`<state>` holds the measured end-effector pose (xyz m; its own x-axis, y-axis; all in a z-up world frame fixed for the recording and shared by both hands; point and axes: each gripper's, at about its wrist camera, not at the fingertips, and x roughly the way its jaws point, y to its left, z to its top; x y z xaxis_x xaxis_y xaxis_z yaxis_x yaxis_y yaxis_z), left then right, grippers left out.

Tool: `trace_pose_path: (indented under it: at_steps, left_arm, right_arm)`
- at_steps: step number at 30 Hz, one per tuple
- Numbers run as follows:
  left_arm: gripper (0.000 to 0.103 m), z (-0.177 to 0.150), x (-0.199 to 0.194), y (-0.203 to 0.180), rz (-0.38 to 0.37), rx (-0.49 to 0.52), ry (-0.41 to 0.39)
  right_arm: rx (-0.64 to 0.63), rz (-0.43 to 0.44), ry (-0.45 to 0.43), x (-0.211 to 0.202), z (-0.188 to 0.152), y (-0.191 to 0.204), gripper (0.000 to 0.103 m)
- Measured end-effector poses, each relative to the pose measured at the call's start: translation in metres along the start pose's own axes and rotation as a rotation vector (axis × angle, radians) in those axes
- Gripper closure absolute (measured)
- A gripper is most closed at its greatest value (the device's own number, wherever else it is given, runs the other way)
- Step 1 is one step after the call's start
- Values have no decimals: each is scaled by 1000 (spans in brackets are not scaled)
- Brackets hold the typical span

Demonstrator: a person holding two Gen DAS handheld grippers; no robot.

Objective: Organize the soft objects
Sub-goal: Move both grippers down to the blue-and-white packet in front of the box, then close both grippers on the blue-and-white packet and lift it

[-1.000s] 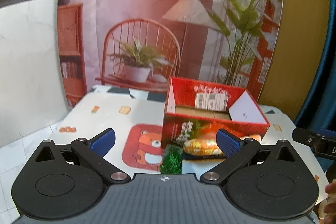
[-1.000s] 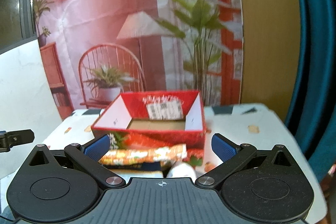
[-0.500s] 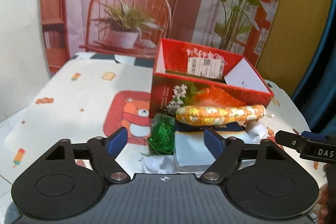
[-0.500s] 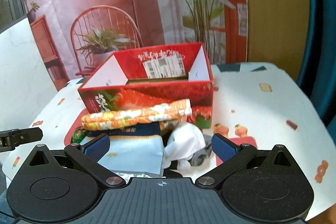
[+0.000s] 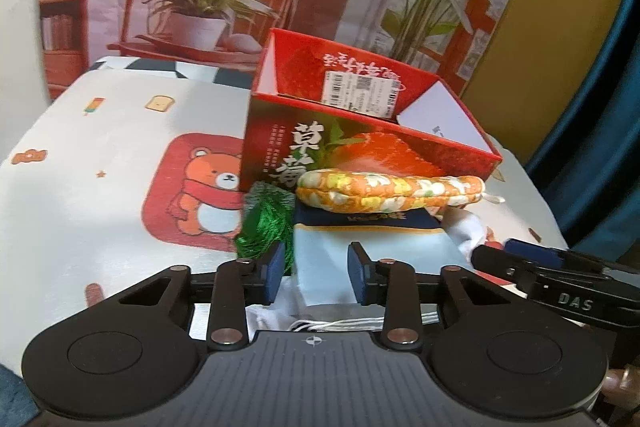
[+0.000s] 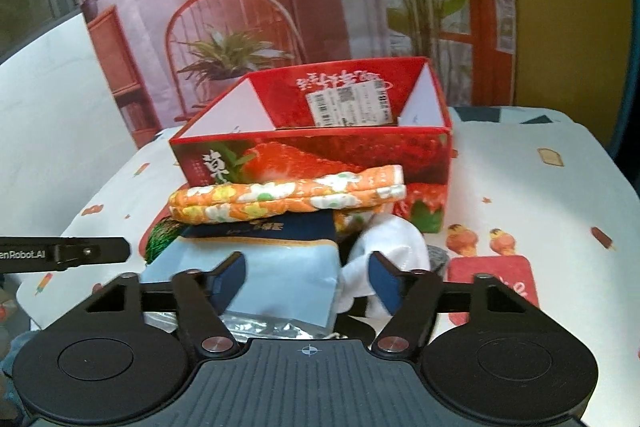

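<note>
Partly, the orange mitt [image 5: 394, 191] hides the navy cloth [image 5: 368, 219].

Table with printed cloth, carrying a box and a pile of soft items.

The table [image 5: 100, 131] is covered by a white cloth printed with small food motifs and a red bear panel [image 5: 196, 187]. An open red strawberry box [image 5: 360, 143] stands directly on it, towards the far side. Just in front of the box, a pile rests on the cloth: a light blue packet [image 6: 280, 279] at the near edge, a green mesh item [image 5: 268, 219] at its left, white fabric [image 6: 392, 247] at its right. A navy item [image 6: 264, 227] and an orange floral mitt [image 6: 288, 199] are stacked above the packet, the mitt touching the box front.
</note>
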<state>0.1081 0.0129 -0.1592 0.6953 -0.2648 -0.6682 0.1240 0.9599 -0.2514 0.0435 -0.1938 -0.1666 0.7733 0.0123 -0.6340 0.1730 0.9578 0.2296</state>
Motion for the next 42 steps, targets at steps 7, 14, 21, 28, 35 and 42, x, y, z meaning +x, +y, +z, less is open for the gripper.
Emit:
trace_pose_path:
  at_steps: [7,14,21,28,35,42]
  left_arm:
    - [69,4,13,-4,-33,13,20]
    - [69,1,42,4,-37,-3,103]
    - [69,6,60,15,-19,-10,119]
    - [67,7,76,14,-50,-9,124]
    - [59,8,85,8,-68,16,132]
    - [59,9,94,8,-91,-2,155]
  right_arm:
    - [-46,45,13,16,4,5,64]
    - [-45,50,61,43,5,2,61]
    - [-36,53,89,57,2,-1,58]
    - [-33,42,101,67,5,-4,52]
    - [16,50,126,75,4,-15,51]
    - [24,73,138,81,3,-17,52]
